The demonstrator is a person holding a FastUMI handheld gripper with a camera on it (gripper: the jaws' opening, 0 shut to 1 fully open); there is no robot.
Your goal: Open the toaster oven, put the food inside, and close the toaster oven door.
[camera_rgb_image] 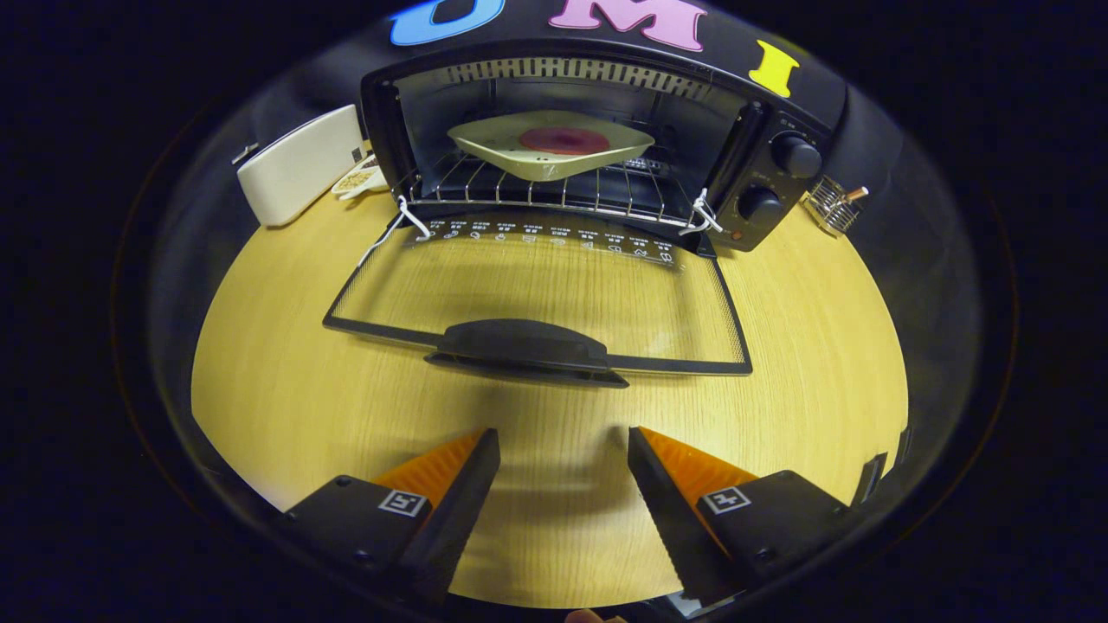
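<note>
Food [563, 140]: red round piece on pale square plate [485, 143], plate resting on wire rack [519, 186] inside toaster oven [597, 138]. Oven door [537, 298] folded down flat on wooden table [277, 381], handle [524, 346] toward gripper. 2 knobs [795, 156] on oven's right panel. White box [299, 164] left of oven. Gripper [563, 450] spread apart, empty, short of door handle.

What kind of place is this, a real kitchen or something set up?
Probably a staged kitchen corner rather than a real one: a toaster oven stands open on a wooden table with a plate of food on its rack, and dark cloth hangs behind. The claw is open, empty, short of the lowered door.
</note>
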